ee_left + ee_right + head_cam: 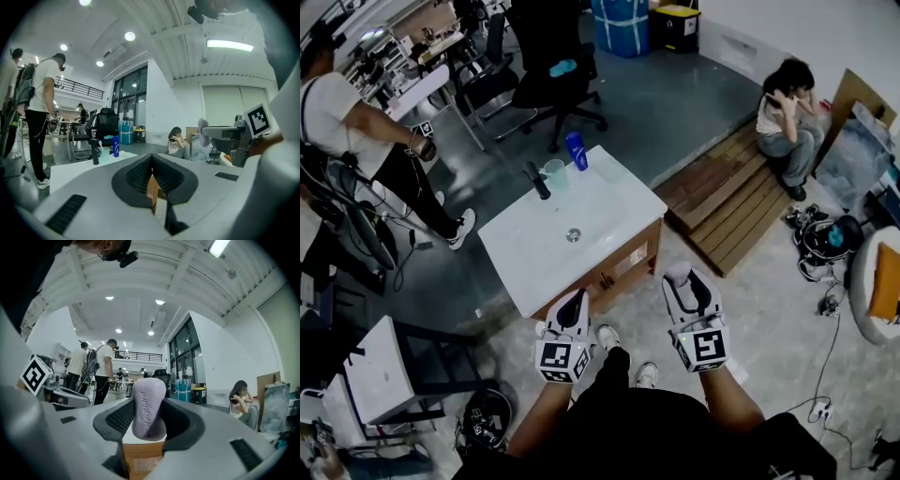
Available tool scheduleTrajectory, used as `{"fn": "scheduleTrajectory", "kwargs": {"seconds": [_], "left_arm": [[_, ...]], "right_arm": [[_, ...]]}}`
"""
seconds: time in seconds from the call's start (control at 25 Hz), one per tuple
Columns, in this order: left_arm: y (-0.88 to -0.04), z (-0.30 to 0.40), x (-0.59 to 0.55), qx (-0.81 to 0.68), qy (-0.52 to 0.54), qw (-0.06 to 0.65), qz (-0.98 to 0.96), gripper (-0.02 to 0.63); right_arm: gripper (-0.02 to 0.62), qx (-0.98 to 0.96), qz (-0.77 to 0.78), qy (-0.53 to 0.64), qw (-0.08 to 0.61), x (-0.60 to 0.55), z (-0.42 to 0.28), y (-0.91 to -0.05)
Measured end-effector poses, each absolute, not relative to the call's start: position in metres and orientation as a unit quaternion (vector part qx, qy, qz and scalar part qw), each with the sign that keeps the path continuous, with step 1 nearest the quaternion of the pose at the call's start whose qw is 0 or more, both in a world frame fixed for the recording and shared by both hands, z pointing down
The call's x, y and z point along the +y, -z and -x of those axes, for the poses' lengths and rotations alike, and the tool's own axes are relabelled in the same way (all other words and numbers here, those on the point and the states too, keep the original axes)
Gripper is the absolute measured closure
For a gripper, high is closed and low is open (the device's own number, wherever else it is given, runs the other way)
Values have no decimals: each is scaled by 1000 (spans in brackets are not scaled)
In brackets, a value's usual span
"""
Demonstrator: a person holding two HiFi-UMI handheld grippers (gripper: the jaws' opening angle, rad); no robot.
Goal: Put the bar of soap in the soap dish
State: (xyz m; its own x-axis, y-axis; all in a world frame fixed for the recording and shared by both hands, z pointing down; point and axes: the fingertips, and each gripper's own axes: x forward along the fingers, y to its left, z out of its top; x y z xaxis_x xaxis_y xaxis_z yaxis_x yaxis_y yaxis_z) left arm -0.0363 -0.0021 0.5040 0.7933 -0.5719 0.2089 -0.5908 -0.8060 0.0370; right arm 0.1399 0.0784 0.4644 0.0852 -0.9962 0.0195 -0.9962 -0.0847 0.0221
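A pale lilac bar of soap (149, 411) stands upright between the jaws of my right gripper (149, 405), which is shut on it. In the head view the right gripper (680, 279) holds the soap (677, 272) in the air just off the right front corner of a white washbasin counter (609, 211) on a wooden cabinet. My left gripper (574, 300) hovers at the counter's front edge, and its jaws (151, 157) are shut with nothing held. I cannot make out a soap dish in any view.
At the counter's back stand a black tap (536, 180), a teal cup (554, 172) and a blue bottle (577, 151). A person (785, 108) sits on a wooden platform (736, 202) at the right. Another person (356, 122) stands at the left, near an office chair (548, 66).
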Motion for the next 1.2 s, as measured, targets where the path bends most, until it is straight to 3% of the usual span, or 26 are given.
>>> {"fn": "scheduleTrajectory", "kwargs": {"seconds": [1.2], "left_arm": [[-509,2,-217,-310,-78,61,-946,588]], "right_arm": [[399,-691,-722,-17,42,-148,-175,-477]]}}
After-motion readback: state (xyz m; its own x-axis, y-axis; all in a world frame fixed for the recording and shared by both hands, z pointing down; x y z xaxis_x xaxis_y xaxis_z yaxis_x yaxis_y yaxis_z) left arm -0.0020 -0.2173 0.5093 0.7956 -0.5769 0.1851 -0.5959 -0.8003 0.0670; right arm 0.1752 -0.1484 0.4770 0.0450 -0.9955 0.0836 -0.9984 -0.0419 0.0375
